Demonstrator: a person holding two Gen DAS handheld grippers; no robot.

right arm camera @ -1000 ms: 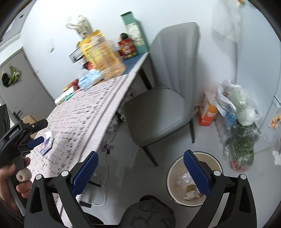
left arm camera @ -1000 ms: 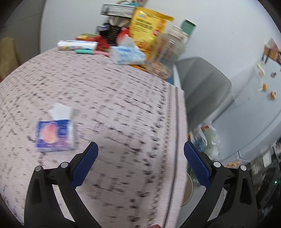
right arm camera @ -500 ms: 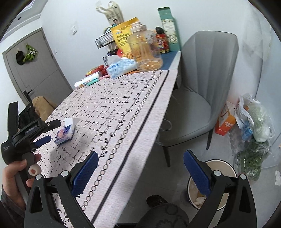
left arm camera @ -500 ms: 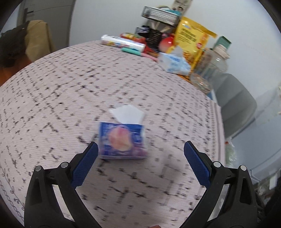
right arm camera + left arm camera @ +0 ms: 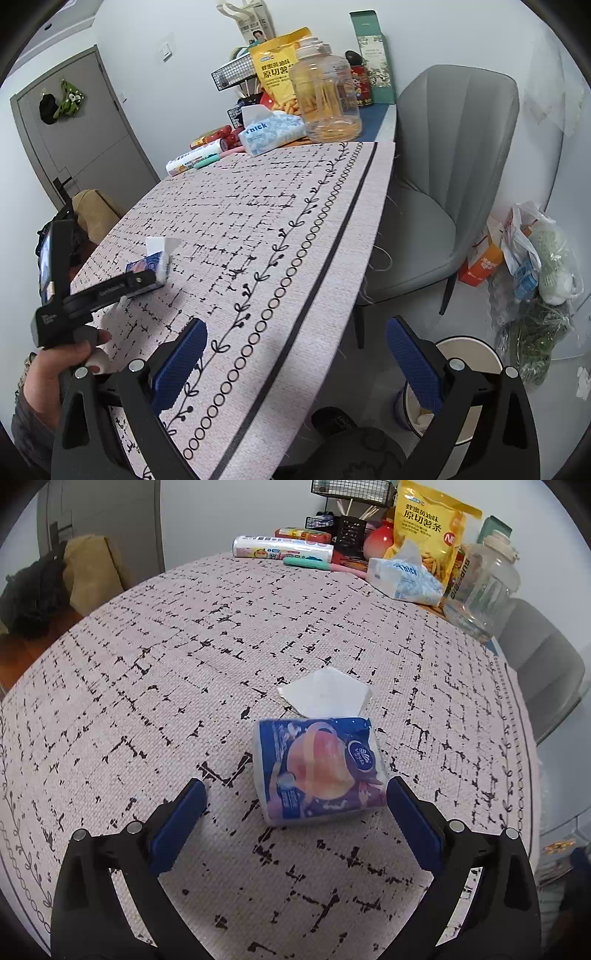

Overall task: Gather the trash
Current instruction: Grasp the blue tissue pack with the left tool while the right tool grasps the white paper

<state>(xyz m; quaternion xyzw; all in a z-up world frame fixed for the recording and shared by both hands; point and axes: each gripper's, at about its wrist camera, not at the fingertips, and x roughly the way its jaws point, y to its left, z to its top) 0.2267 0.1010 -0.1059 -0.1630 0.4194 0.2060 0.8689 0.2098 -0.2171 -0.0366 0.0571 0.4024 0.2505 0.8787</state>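
A small blue tissue pack (image 5: pixel 317 770) with a peach picture lies on the patterned tablecloth (image 5: pixel 184 664), a white tissue (image 5: pixel 327 696) sticking out of its far end. My left gripper (image 5: pixel 295 819) is open, its blue pads either side of the pack's near end, the right pad close to the pack's corner. From the right wrist view the same pack (image 5: pixel 153 266) sits by the left gripper's finger, held by a hand (image 5: pixel 62 365). My right gripper (image 5: pixel 295 362) is open and holds nothing, over the table's near edge. A round waste bin (image 5: pixel 469 354) stands on the floor below.
The table's far end holds a yellow snack bag (image 5: pixel 430 528), a tissue box (image 5: pixel 404 579), a clear jar (image 5: pixel 484 579), a wrapped roll (image 5: pixel 282 550) and wire baskets. A grey chair (image 5: pixel 443 192) stands at the table's right side. Bags (image 5: pixel 535 258) lie by the wall.
My left gripper has swung toward the tissue pack and closed in, so the pack now lies between its pads. The right wrist view has risen from the floor to the table edge.
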